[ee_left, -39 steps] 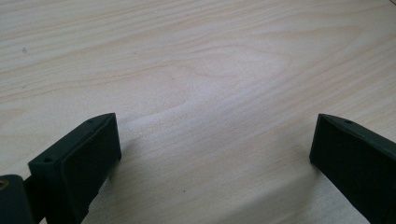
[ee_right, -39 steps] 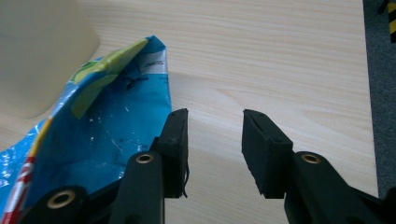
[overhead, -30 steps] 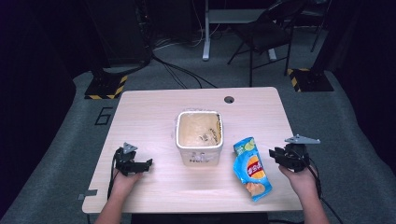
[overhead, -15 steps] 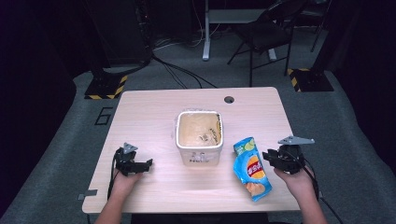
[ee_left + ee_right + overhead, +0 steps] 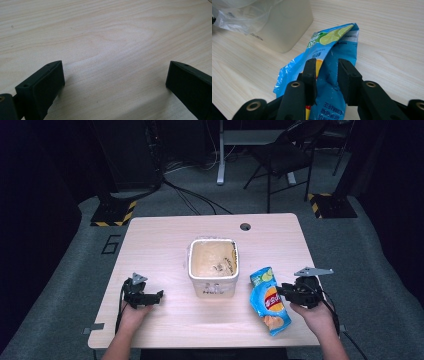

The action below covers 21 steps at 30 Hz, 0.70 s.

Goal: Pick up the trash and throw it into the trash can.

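Note:
A blue chip bag (image 5: pixel 269 305) with a lime picture lies on the wooden table (image 5: pixel 160 245), right of a white tub (image 5: pixel 213 265). My right gripper (image 5: pixel 281 291) reaches the bag's right edge from the right. In the right gripper view, the bag (image 5: pixel 337 42) bulges up in a fold between my right gripper (image 5: pixel 327 67) jaws, which are drawn in close on it. The tub (image 5: pixel 284 25), lined with clear plastic, stands behind the bag. My left gripper (image 5: pixel 159 295) rests low on the table's front left, and in its own view my left gripper (image 5: pixel 113 75) is open over bare wood.
A round cable hole (image 5: pixel 245 226) sits at the table's far edge. Beyond the table are a folding chair (image 5: pixel 285 155), floor cables and yellow-black striped stand feet (image 5: pixel 112 212). The front edge of the table lies close under both hands.
My right gripper has moved left from beside the table's right edge onto the chip bag and closed in on it. The left gripper has stayed put.

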Available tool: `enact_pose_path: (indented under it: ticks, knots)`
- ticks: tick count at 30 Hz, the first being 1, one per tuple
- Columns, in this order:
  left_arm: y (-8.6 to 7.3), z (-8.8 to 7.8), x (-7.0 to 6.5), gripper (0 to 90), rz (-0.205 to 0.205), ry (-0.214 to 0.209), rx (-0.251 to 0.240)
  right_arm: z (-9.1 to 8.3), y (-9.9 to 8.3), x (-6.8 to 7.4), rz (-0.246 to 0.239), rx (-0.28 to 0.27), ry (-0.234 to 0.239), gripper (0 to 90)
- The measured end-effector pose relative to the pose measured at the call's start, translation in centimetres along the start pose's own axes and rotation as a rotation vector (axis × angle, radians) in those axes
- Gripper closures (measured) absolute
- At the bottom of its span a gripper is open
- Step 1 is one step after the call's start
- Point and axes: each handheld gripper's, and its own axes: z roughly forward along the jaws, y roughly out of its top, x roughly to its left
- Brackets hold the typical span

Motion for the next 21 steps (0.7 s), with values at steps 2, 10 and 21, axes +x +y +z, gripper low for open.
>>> enact_pose_path:
  ticks: [2,10,21]
  knots:
    - [0.0,0.0,0.0,1.7,0.000,0.002,-0.001,0.1,0.0,0.1,-0.010,0.005,0.003,67.9]
    - [0.0,0.0,0.0,1.7,0.000,0.002,-0.001,0.9,-0.3,0.5,-0.024,0.034,0.008,70.3]
    - [0.0,0.0,0.0,1.7,0.003,0.000,0.001,1.1,-0.2,1.0,-0.056,0.043,0.040,86.1]
